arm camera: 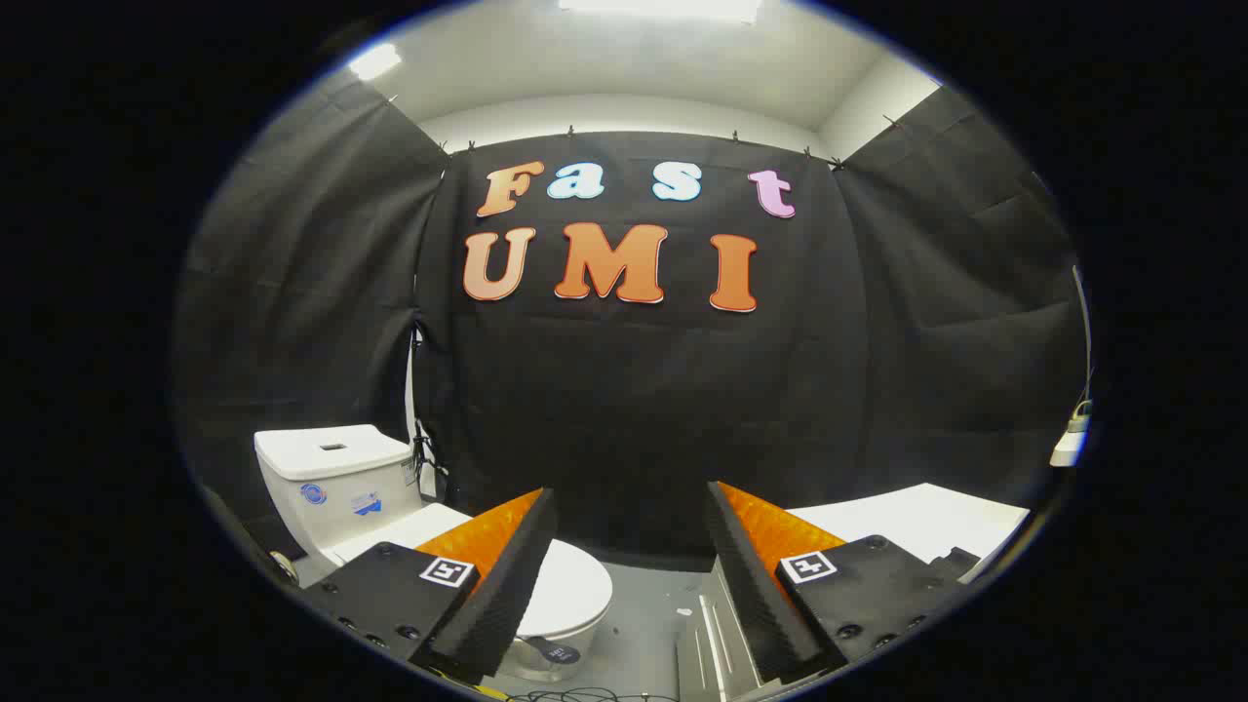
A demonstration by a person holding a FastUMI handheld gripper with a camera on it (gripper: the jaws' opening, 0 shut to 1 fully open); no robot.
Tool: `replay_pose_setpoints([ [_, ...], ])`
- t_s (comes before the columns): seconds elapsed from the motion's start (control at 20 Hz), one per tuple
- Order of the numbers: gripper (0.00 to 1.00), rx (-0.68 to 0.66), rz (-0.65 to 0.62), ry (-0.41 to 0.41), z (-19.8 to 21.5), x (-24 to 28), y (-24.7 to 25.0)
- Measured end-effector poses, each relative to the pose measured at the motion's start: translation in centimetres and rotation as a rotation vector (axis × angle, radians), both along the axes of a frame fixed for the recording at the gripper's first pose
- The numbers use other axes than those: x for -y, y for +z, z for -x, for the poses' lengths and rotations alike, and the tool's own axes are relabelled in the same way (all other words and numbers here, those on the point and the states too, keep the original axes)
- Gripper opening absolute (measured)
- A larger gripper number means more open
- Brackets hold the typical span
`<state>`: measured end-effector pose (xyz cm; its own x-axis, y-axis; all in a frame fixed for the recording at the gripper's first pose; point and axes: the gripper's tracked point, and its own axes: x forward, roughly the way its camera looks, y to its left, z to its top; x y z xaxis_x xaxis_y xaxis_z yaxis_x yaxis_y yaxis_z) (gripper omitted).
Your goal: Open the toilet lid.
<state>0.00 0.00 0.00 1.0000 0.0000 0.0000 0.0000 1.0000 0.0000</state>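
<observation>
Beyond the left finger: toilet (570, 595), a white one, low on the grey floor (643, 624), partly hidden behind that finger.
Gripper (624, 546): released; its two fingers stand wide apart with bare space between them, gripping nothing and touching nothing.
Toilet lid (575, 585): down, lying flat over the bowl; its rounded front end pokes out to the right of the left finger, while the rear part is covered by the finger.
Cistern (336, 478): white and box-shaped, behind the lid, close to the black cloth wall (634, 409); small blue stickers sit on its front face, a dark slot on its top.
Gap between the fingers: black cloth wall straight ahead, grey floor below it.
Beyond the right finger: a white flat surface (916, 522), its nature not clear; a pale ridged metal piece (717, 639) lies on the floor just beside that finger.
Floor near the fingers: dark cables (585, 694) trail across it.
Far right: a white plug-like object (1071, 444) hangs on a cable against the cloth.
Ceiling: bright light panels (663, 8) overhead.
</observation>
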Motion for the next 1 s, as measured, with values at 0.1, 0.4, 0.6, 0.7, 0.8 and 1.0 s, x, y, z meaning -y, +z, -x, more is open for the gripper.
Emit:
replay_pose_setpoints([
  [0.1, 0.98, -0.001, 0.0, -0.001, 0.0, 0.0, 0.0],
  [0.4, 0.98, -0.008, -0.007, -0.013, -0.1, 0.5, -0.3],
  [0.6, 0.98, -0.006, -0.011, -0.02, -0.2, 0.6, -0.1],
  [0.7, 0.98, -0.007, -0.012, -0.02, -0.2, 0.6, -0.2],
  [0.8, 0.98, -0.007, -0.016, -0.024, -0.2, 0.7, -0.1],
  [1.0, 0.98, -0.004, -0.032, -0.039, -0.1, 1.3, 0.0],
])
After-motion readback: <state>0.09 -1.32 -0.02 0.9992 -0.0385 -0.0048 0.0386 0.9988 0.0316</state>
